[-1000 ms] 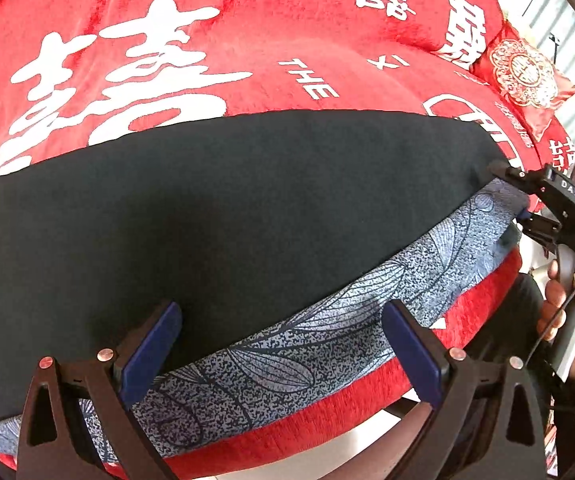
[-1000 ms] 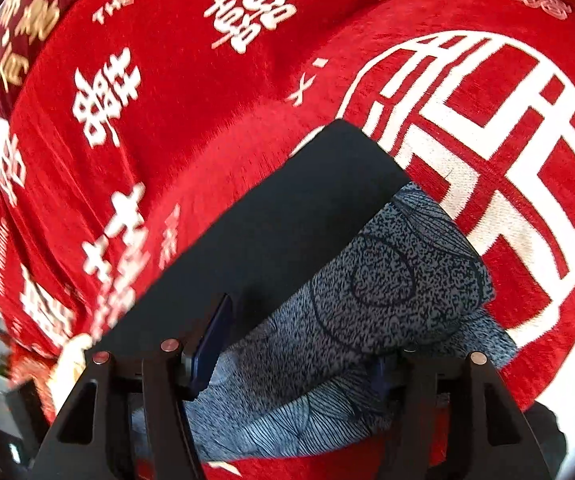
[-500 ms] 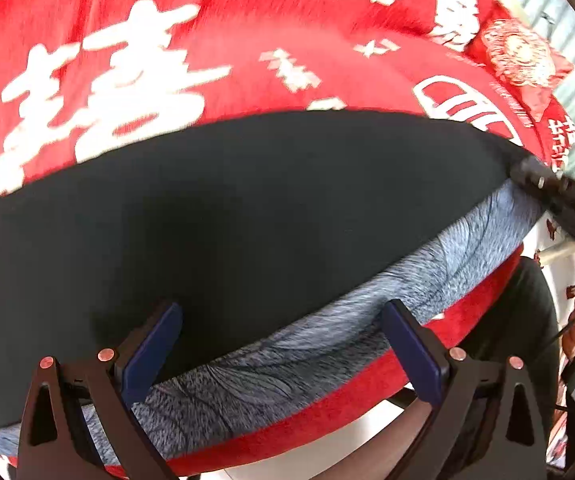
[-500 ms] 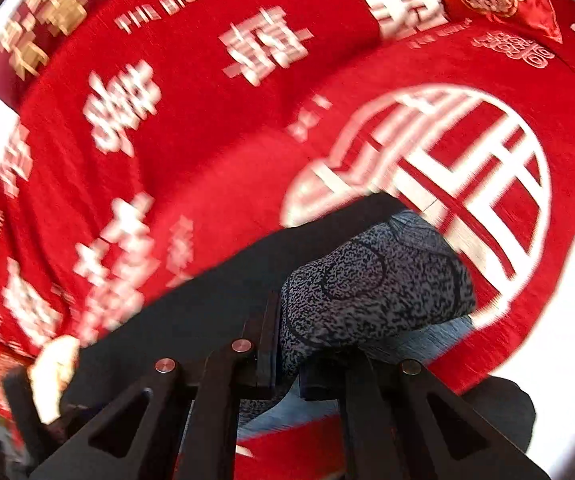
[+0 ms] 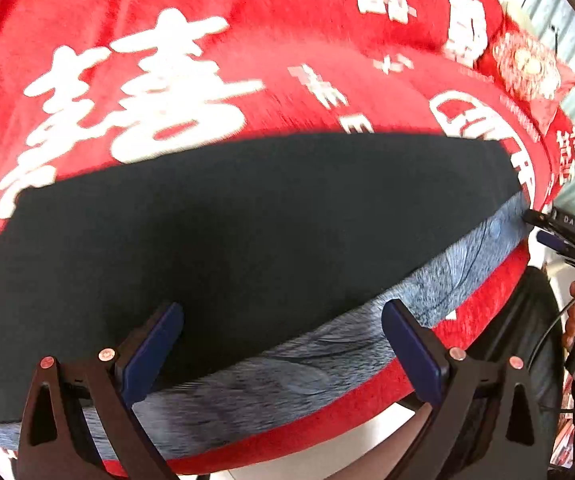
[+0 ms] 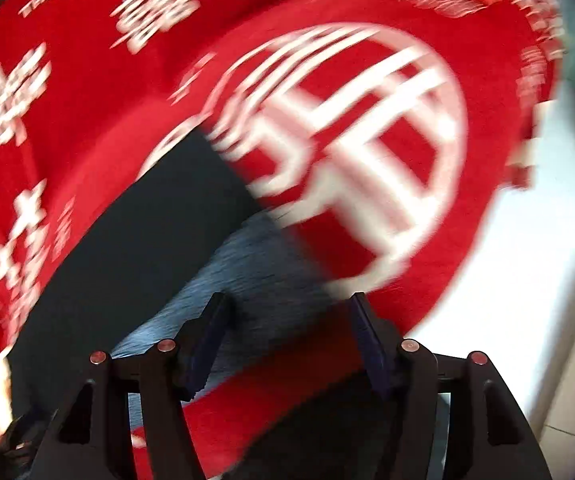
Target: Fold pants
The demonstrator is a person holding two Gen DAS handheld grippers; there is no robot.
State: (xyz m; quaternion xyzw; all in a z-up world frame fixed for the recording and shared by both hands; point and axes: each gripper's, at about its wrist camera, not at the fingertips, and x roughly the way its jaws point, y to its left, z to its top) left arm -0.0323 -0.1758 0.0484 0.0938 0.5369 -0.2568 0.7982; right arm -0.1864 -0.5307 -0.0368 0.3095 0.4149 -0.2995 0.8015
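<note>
pants [image 5: 247,232] laid flat across centre frame on red blanket [image 5: 207,40], patterned edge at lower right, ready for next fold | left gripper [image 5: 283,344] wide, empty, poised over near edge | right gripper [image 6: 287,336] opening, nothing between pads, releasing patterned end

Matt black cloth of the pants [image 5: 247,232], smooth, edged by a grey leaf-printed fabric band [image 5: 327,344]. Beneath, a plush red bedspread [image 5: 247,52], fuzzy-napped, woven with white characters. Matt black plastic on the left gripper [image 5: 283,344], its pads [image 5: 411,350] blue.
</note>
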